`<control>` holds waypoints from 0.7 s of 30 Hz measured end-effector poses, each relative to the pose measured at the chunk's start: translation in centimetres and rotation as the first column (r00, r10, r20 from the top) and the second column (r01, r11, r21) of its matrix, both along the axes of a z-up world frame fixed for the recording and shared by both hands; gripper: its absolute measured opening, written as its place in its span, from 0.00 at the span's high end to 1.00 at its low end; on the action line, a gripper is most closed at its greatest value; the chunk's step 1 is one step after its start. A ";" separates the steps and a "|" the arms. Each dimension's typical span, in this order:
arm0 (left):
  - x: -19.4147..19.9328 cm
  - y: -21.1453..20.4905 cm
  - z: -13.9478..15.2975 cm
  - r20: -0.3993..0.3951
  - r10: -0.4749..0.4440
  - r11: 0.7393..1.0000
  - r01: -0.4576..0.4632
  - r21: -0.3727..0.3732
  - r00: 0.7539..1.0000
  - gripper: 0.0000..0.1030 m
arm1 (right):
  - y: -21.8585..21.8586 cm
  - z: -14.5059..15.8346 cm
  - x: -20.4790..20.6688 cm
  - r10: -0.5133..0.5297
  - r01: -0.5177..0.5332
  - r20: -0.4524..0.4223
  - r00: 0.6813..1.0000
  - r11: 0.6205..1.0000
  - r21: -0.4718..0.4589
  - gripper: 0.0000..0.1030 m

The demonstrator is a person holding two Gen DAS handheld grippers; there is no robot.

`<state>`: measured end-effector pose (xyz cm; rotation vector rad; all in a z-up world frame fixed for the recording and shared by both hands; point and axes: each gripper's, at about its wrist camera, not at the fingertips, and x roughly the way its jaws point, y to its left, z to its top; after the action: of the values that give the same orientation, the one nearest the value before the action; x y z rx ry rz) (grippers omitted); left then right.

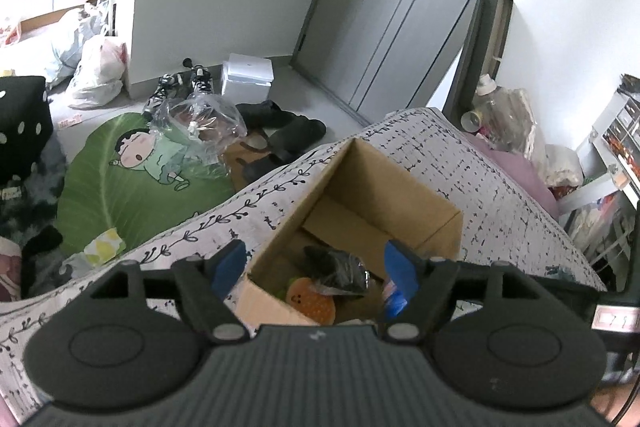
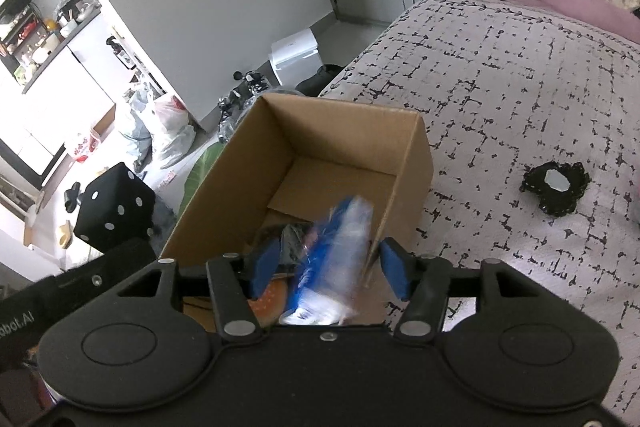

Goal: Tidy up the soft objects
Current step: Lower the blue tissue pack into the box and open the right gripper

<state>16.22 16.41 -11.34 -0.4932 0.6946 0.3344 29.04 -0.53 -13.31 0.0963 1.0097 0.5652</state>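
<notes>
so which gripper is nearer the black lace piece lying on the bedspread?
Right. The right gripper hangs open over the cardboard box, with the black lace piece just beyond the box's right wall. The left gripper is over the box too, but its view doesn't show the piece.

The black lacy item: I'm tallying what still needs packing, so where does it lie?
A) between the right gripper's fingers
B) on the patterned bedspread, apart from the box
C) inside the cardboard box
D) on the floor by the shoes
B: in the right wrist view the black lacy item lies flat on the patterned bedspread, to the right of the cardboard box and not touching it.
</notes>
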 end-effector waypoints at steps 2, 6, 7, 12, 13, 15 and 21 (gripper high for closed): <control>-0.3 0.1 -0.2 -0.002 0.013 1.000 -0.013 -0.011 1.000 0.27 | -0.5 0.2 0.0 -0.004 0.004 -0.005 1.000 1.000 0.019 0.39; -0.4 -0.2 -0.1 0.000 0.014 1.000 -0.014 -0.022 1.000 0.27 | -1.9 0.9 -0.2 -0.004 0.004 0.007 1.000 1.000 0.030 0.38; -0.4 -0.5 -0.1 0.002 0.010 1.000 -0.010 -0.020 1.000 0.27 | -2.4 1.0 -0.3 -0.007 0.007 0.010 1.000 1.000 0.029 0.38; -0.2 -1.9 0.2 0.012 -0.008 1.000 0.008 -0.012 1.000 0.27 | -4.8 1.5 -0.6 -0.019 0.019 0.013 1.000 0.999 0.029 0.38; -0.1 -2.3 0.3 0.013 -0.017 1.000 0.018 -0.013 1.000 0.26 | -5.2 1.6 -0.7 -0.016 0.015 0.018 1.000 1.000 0.025 0.37; 0.1 -3.1 0.4 0.014 -0.033 0.999 0.033 -0.004 0.999 0.26 | -6.1 1.8 -1.0 -0.010 0.010 0.028 1.000 1.000 0.017 0.32; 0.9 -6.1 1.2 0.001 -0.104 0.994 0.104 0.036 0.995 0.20 | -9.7 2.4 -1.3 -0.043 0.042 0.028 0.999 0.997 0.062 0.20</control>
<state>17.14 10.34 -10.15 -0.4219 0.7078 0.2480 27.79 -10.28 -10.91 0.1634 0.9593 0.5576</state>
